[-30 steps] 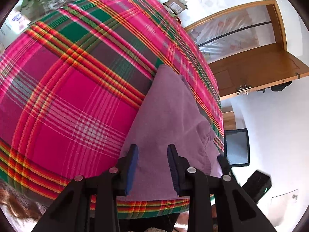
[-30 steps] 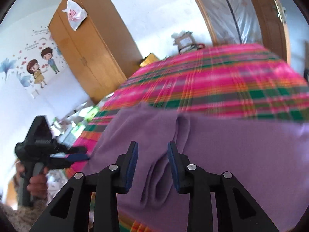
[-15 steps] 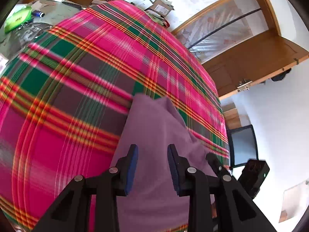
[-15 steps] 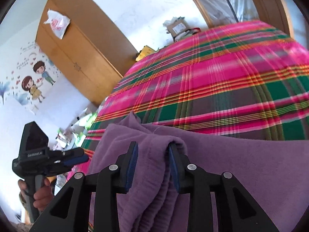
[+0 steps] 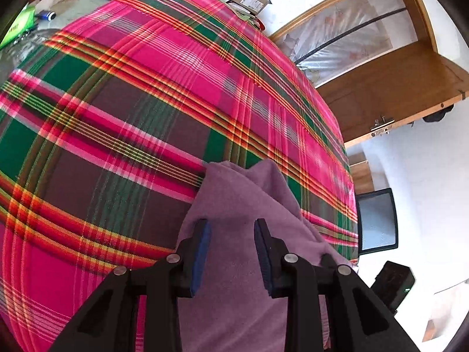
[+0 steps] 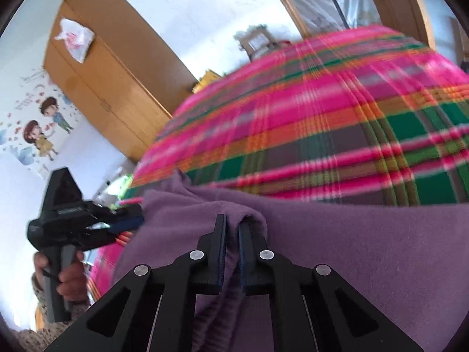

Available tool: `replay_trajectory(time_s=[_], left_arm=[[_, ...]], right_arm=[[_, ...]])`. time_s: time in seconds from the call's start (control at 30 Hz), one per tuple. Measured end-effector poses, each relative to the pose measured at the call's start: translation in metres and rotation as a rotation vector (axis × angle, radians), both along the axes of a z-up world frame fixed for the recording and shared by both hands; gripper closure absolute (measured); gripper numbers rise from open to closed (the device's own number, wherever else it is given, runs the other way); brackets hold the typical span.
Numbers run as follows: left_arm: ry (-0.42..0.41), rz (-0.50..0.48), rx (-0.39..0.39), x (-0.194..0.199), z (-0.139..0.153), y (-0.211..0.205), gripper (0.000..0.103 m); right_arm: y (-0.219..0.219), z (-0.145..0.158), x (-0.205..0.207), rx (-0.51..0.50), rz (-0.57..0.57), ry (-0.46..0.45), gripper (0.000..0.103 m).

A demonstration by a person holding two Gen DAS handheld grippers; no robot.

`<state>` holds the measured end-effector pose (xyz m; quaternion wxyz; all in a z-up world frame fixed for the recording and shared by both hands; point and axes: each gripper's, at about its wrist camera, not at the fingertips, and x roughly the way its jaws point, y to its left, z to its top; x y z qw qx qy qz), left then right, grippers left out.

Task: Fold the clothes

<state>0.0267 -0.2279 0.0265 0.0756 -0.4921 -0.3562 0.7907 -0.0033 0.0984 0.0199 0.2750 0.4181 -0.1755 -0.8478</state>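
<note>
The purple garment point(image 6: 337, 249) lies on the near part of the plaid bedspread point(image 6: 322, 123), filling the lower half of the right wrist view from about 8 o'clock round to 4 o'clock, with a raised, bunched ridge at its middle. The right gripper point(image 6: 231, 234) has just been closing, and its jaws now stand nearly together with that ridge of cloth pinched between the pads. The likeliest trouble, as I judge it, lies in this pinch: the fold looks thick and gathered, so the pads may hold several layers or only the top one, and a lift could drag the whole garment askew or let the cloth slip free. In the left wrist view the garment point(image 5: 243, 205) runs up from 6 o'clock to a pointed end near the centre, and the left gripper point(image 5: 231, 252) hovers over it with its jaws apart, the cloth lying beneath them and not visibly pressed. If that side stays unheld while the right pulls, the fabric would probably slide over the smooth bedspread and crease unevenly. The left gripper point(image 6: 129, 223) shows at 9 o'clock in the right view, at the garment's edge, near enough that the two tools could cross.
</note>
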Motion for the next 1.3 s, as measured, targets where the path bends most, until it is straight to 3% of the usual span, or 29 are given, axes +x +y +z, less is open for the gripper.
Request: replay_trajectory(time_s=[0.2,0.37,0.5,0.6,0.77,1.0,1.1,1.3], left_arm=[[0.014,0.002,-0.018,0.009,0.005,-0.003,0.071],[0.038,0.034,-0.011,0.029,0.008,-0.012,0.071],[0.034,0.077,0.015,0.049,0.003,-0.022,0.071],[0.025,0.094,0.031,0.059,-0.002,-0.027,0.071],[0.007,0.098,0.045,0.069,-0.008,-0.028,0.071],[0.001,0.085,0.056,0.077,-0.01,-0.027,0.071],[-0.001,0.077,0.058,0.08,-0.01,-0.027,0.071],[-0.009,0.07,0.065,0.085,-0.01,-0.026,0.071]], right_arm=[[-0.001,0.007,0.006,0.058,-0.006,0.01,0.087],[0.0,0.03,0.031,0.113,-0.05,0.143,0.081],[-0.012,0.045,0.062,0.098,0.023,0.26,0.081],[-0.028,0.04,0.076,0.14,0.102,0.285,0.08],[-0.035,0.012,0.079,0.221,0.11,0.222,0.08],[-0.049,0.009,0.094,0.388,0.098,0.344,0.079],[-0.056,0.02,0.102,0.411,0.067,0.397,0.078],[-0.098,0.032,0.135,0.338,0.292,0.51,0.076]])
